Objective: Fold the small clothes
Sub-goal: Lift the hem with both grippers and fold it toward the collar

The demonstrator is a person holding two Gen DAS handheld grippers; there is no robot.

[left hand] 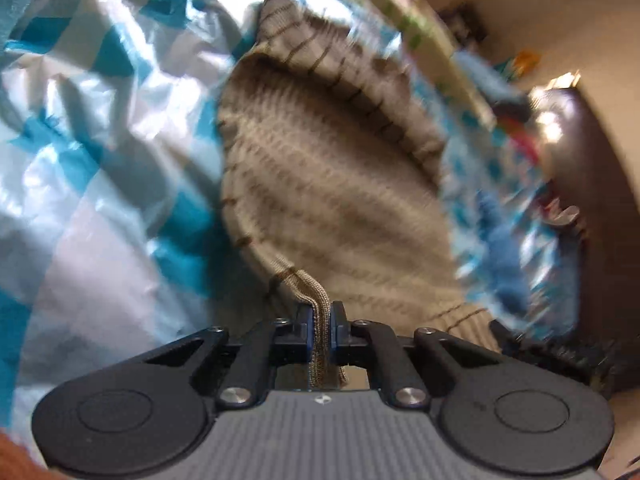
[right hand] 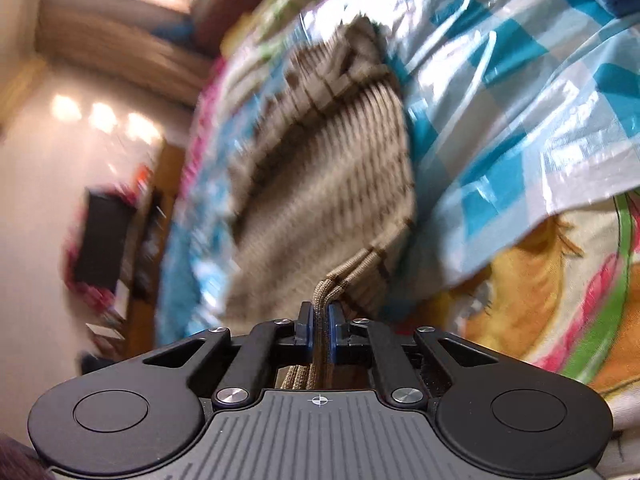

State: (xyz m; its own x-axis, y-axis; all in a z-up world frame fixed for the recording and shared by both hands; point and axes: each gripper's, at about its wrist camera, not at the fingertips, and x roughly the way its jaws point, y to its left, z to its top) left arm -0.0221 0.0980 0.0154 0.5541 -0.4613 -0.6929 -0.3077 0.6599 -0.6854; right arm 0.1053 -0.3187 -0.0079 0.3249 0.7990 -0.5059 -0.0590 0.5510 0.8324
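A small beige knitted garment with thin brown stripes (left hand: 320,184) lies on a shiny blue-and-white checked plastic sheet (left hand: 100,128). My left gripper (left hand: 320,316) is shut on a ribbed hem corner of it, and the fabric runs back between the pads. In the right wrist view the same striped garment (right hand: 332,168) stretches away over the checked sheet (right hand: 520,92). My right gripper (right hand: 320,312) is shut on another ribbed edge, pinched between its blue pads. The far end of the garment is bunched and blurred in both views.
Under the plastic sheet lies a colourful printed bedsheet (right hand: 560,280) with orange, green and pink shapes. A dark cabinet (left hand: 592,168) stands beside the bed at the right. A pale floor, a black box (right hand: 104,240) and wooden furniture show at the left of the right wrist view.
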